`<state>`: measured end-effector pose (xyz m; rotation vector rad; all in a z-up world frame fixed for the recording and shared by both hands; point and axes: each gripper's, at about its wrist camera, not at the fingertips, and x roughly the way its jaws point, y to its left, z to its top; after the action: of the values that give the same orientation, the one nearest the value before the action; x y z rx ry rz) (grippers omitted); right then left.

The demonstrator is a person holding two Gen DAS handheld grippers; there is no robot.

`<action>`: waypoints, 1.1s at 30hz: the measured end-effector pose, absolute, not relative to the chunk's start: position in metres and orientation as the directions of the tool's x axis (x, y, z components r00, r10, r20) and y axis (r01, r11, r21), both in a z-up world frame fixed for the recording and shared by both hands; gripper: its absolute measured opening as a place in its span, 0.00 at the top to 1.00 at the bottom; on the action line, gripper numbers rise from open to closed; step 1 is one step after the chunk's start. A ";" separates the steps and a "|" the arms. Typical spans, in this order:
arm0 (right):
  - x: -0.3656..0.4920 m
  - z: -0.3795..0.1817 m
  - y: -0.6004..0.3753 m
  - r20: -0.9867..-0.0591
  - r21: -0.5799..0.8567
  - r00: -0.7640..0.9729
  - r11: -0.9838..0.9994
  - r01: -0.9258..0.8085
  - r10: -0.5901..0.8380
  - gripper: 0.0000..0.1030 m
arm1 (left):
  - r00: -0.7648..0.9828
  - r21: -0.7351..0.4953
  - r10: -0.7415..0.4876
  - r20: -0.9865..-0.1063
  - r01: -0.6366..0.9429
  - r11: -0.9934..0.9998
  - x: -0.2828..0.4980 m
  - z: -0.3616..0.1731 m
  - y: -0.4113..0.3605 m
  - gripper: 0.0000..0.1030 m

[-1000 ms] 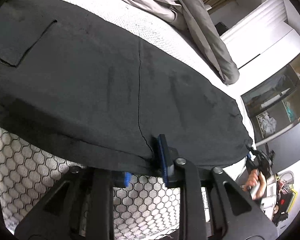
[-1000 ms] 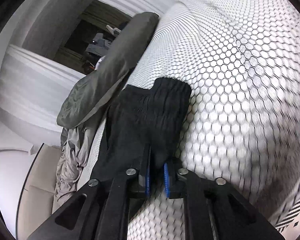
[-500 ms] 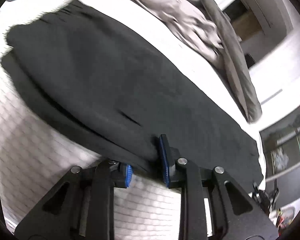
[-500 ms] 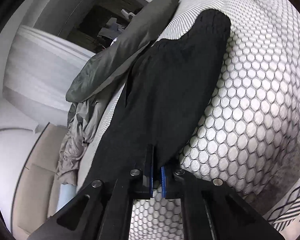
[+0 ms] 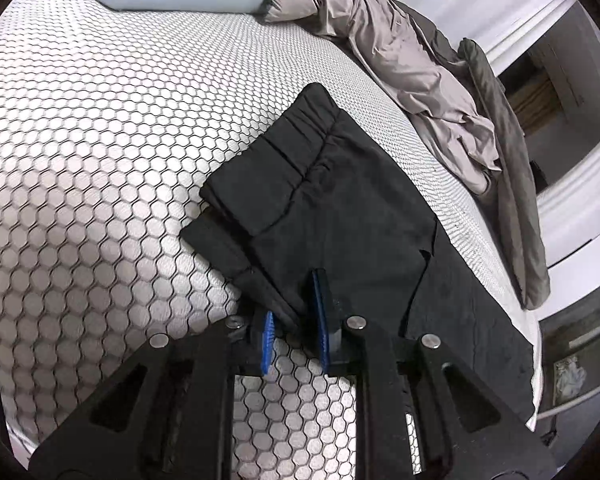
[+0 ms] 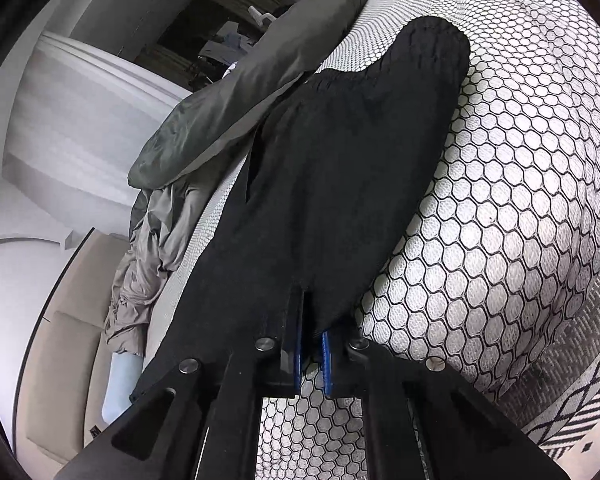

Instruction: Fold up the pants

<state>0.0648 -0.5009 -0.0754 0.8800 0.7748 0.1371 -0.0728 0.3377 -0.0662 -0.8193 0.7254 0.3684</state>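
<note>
The black pants point(image 5: 340, 216) lie on the bed point(image 5: 100, 160), folded lengthwise and doubled over near the waistband. Further folds remain, by judgement. The left gripper point(image 5: 294, 330) is closing on the folded edge. The right gripper point(image 6: 312, 354) is clamped on the fabric. No containers are visible.

Evenly and softly lit in both wrist views, daylight seemingly from the white window side. Strong fisheye bending throughout, with black vignette at the corners. Sharp overall, no motion blur to speak of. Bright sheen on the honeycomb bed cover point(image 5: 100, 152), nearly washed out toward the white wall point(image 5: 580, 208). Little detail in the black pants point(image 6: 340, 184), folds barely readable, seams perhaps lost in the dark. Soft shadow under the pants' edge. Dim, murky doorway point(image 6: 220, 40) beyond.
</note>
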 end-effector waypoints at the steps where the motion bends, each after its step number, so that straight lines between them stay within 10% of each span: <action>1: 0.063 -0.074 -0.502 -0.551 0.743 0.726 0.638 0.202 0.412 0.91 | 0.693 -0.499 0.051 -0.719 -0.566 0.657 -0.073 -0.062 0.333 0.85; 13: 0.034 -0.027 -0.520 -0.592 0.615 0.772 0.748 0.247 0.232 0.65 | 0.713 -0.346 0.164 -0.681 -0.511 0.787 -0.075 0.012 0.236 0.21; 16: 0.044 -0.025 -0.532 -0.597 0.608 0.777 0.745 0.276 0.199 0.36 | 0.738 -0.336 0.116 -0.665 -0.435 0.836 -0.061 0.022 0.205 0.16; 19: 0.069 -0.030 -0.547 -0.613 0.588 0.772 0.750 0.304 0.168 0.41 | 0.738 -0.310 0.069 -0.671 -0.364 0.878 -0.038 0.023 0.168 0.13; 24: 0.097 -0.034 -0.565 -0.586 0.635 0.779 0.724 0.270 0.223 0.95 | 0.711 -0.303 -0.004 -0.703 -0.295 0.906 -0.001 0.012 0.110 0.13; 33: 0.055 -0.037 -0.581 -0.624 0.549 0.768 0.780 0.301 0.143 0.83 | 0.648 -0.229 -0.047 -0.761 -0.200 0.953 0.050 -0.022 0.036 0.13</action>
<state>0.0549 -0.5811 -0.0371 0.6854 0.7027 -0.0934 0.0504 0.0364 -0.0216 -0.3063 0.8655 0.0886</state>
